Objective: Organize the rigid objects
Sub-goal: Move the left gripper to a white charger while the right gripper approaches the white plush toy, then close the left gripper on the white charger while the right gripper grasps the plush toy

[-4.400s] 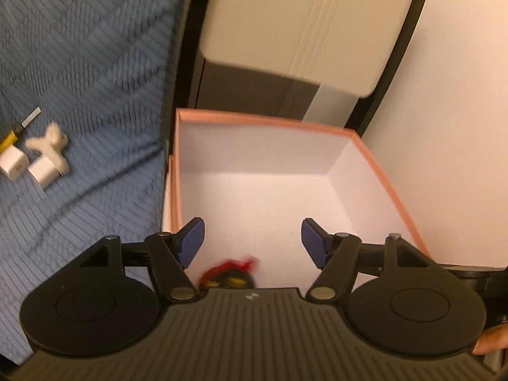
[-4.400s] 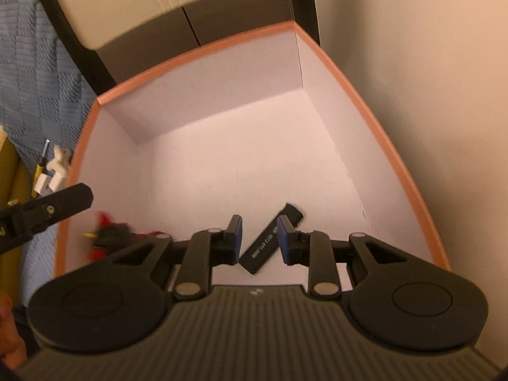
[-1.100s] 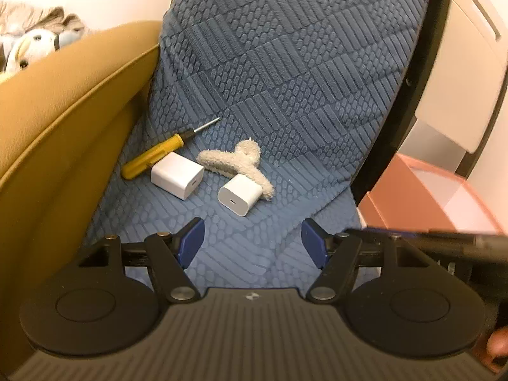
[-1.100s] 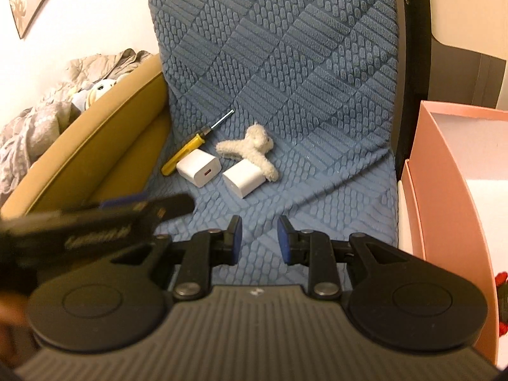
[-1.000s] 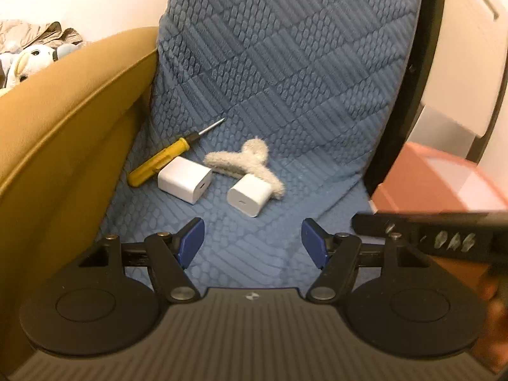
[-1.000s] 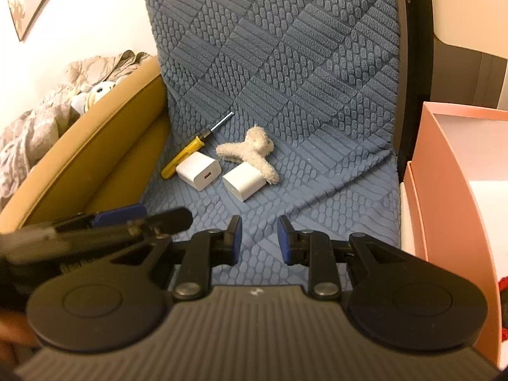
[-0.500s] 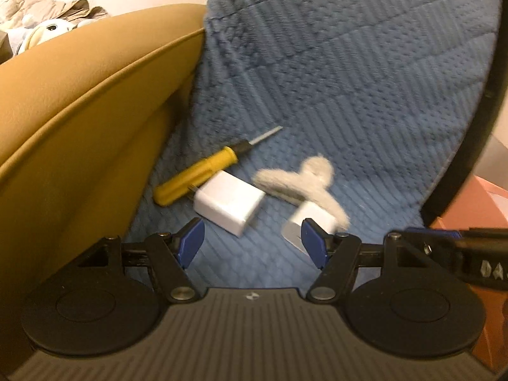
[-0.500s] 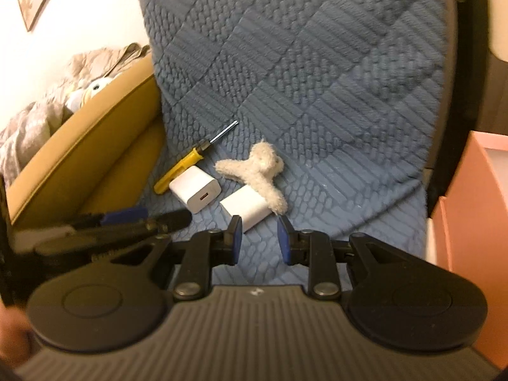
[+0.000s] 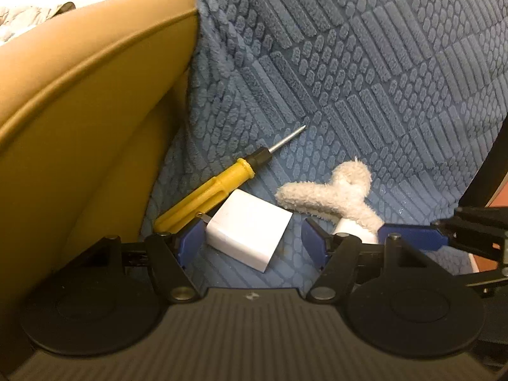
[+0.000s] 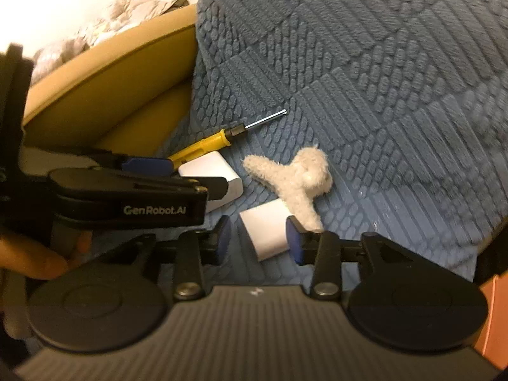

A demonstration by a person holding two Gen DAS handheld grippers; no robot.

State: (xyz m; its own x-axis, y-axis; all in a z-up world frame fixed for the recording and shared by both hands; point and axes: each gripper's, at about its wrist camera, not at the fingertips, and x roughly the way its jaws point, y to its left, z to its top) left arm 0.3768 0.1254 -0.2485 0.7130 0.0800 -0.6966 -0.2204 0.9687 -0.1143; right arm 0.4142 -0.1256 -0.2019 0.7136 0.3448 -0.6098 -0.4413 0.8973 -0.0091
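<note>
Left gripper: fingers wide apart, straddling a white charger on the blue cover, not pressing it. Right gripper: fingers just been opening, now around the second charger, gaps either side. Only the right view shows a hand and box edge. Beyond, fuzzy clip. Farthest, screwdriver: long axis diagonal, tip pointing up-right, handle against the tan armrest.

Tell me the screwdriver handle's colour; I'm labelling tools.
Yellow, with a black collar; the screwdriver shows best in the left wrist view.
</note>
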